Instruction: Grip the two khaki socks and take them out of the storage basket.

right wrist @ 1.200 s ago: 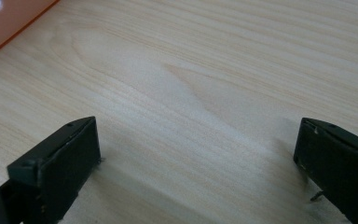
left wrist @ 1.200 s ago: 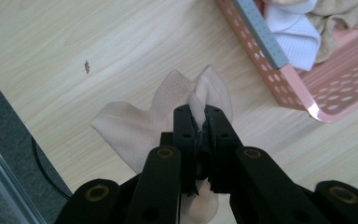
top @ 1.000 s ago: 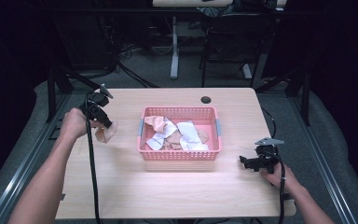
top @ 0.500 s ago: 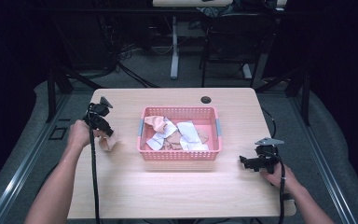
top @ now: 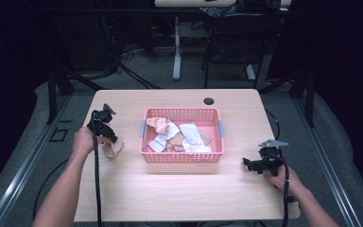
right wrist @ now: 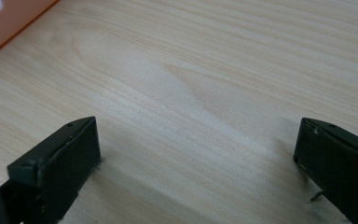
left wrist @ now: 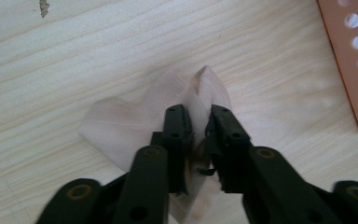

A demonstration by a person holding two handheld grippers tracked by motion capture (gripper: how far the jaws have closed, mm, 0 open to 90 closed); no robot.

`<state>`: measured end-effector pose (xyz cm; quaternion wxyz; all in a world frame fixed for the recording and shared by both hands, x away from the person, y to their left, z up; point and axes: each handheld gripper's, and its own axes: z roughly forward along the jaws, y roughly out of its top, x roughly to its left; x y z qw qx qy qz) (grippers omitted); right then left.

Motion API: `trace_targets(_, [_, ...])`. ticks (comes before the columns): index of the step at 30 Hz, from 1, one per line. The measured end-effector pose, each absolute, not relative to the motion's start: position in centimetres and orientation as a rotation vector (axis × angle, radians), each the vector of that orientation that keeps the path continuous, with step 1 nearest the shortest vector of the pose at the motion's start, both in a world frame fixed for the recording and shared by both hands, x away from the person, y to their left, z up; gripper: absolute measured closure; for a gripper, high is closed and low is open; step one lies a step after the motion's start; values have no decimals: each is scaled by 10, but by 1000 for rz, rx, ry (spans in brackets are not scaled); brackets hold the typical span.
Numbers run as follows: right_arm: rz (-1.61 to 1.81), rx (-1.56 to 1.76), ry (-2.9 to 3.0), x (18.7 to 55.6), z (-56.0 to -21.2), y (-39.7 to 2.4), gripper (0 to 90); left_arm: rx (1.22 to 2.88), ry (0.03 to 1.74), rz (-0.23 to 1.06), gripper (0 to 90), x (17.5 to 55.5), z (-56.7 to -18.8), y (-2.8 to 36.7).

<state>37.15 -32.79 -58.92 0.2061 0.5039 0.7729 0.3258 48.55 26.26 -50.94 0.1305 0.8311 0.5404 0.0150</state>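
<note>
A pale pink cloth lies crumpled on the wooden table, left of the pink basket. My left gripper points down onto it. In the left gripper view a raised fold of the cloth still stands between the jaws of my left gripper. They have just been opening, with a narrow gap between them. Several more cloths lie in the basket. My right gripper rests low on the table right of the basket, wide open over bare wood, with nothing between its fingers.
A black round grommet sits near the table's far edge. The basket's perforated wall is close on the right in the left gripper view, and its corner shows at the right gripper view's top left. Chair and desk legs stand beyond the table.
My left hand has come down with the pink cloth, from hanging above the table to resting on it. The right hand has not moved.
</note>
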Motion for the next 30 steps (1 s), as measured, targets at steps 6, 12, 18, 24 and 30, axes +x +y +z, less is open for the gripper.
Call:
trace_targets(6, [908, 1405, 2153, 371, -589, -328, 0, 2414, 1579, 146, 370, 481, -498, 263])
trace_targets(12, [908, 1404, 2154, 371, -589, -328, 0, 2397, 1518, 204, 191, 477, -472, 258])
trace_targets(18, [908, 1404, 2153, 371, -589, -328, 0, 2413, 1415, 257, 127, 476, -441, 235])
trace_targets(24, [908, 1404, 2153, 372, -589, -328, 0, 2444, 1318, 305, 33, 479, -424, 204])
trace_targets(30, [909, 1405, 2153, 371, -589, -328, 0, 2467, 1213, 307, 20, 489, -419, 172])
